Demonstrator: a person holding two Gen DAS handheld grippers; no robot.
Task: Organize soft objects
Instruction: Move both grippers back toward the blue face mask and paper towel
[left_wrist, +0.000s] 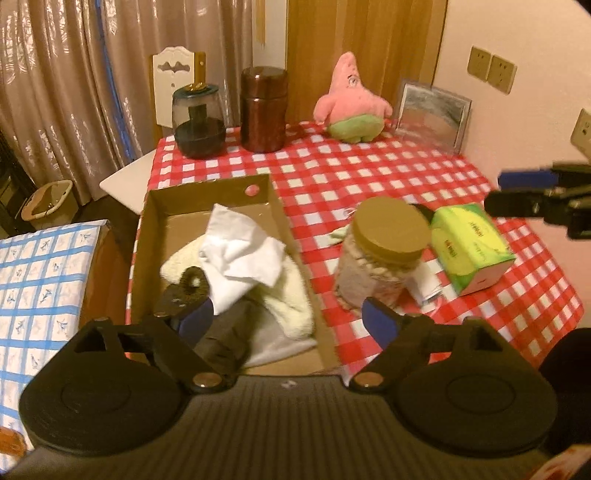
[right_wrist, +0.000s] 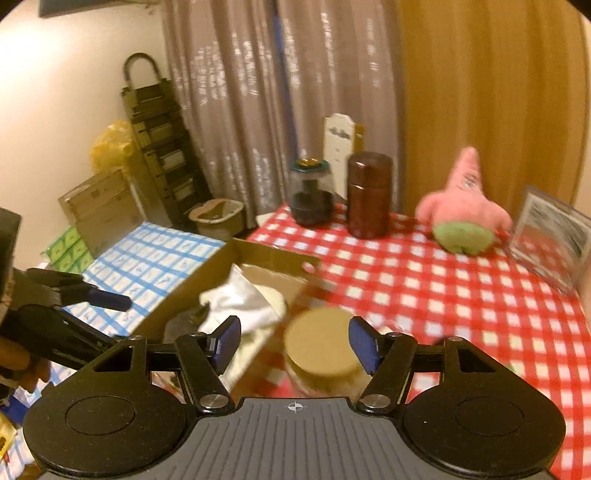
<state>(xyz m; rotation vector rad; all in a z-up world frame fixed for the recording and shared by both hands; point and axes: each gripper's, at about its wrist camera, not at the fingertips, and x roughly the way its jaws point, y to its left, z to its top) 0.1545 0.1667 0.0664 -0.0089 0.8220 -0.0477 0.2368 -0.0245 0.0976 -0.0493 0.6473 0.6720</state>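
A cardboard box (left_wrist: 275, 206) sits on the left of the red checked table and holds a white cloth (left_wrist: 240, 254), a cream towel (left_wrist: 291, 295) and a dark item with a ring (left_wrist: 192, 282). My left gripper (left_wrist: 288, 319) is open and empty above the box's near end. A pink plush star (left_wrist: 351, 99) stands at the back of the table, also in the right wrist view (right_wrist: 461, 206). My right gripper (right_wrist: 295, 345) is open and empty above a jar with a tan lid (right_wrist: 321, 345), beside the box (right_wrist: 218, 266).
The tan-lidded jar (left_wrist: 388, 229) stands right of the box, with a green tissue pack (left_wrist: 472, 247) beside it. A brown canister (left_wrist: 264, 109), a dark glass jar (left_wrist: 199, 122) and a framed picture (left_wrist: 432, 114) line the back. A blue checked surface (left_wrist: 40, 280) lies left.
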